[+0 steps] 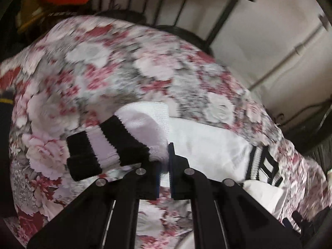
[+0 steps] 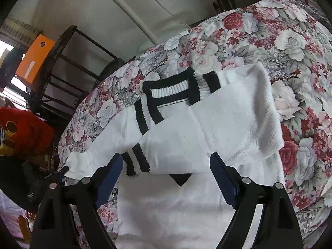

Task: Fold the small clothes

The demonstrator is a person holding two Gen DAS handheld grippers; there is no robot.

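Sweater, small and white with black-striped trim, lies on a floral bedspread, with one sleeve already laid across the chest and its cuff towards the left of the right wrist view. Looks light, soft and limp: likely to sag and drape from any single pinch, hardly to slip, since the knit is coarse and the pads are ribbed. Nothing fragile about it, though loose knit can stretch if pulled hard.

Left gripper is clamped narrow on white knit of the other sleeve, whose striped cuff hangs free to the left in a blurred view. Right gripper stands wide above the folded sleeve, holding nothing.

Best taken at ribbed edges, meaning cuff, hem or collar, where the fabric is thicker and keeps a line. Better pinched through few layers, then laid flat and not dragged.
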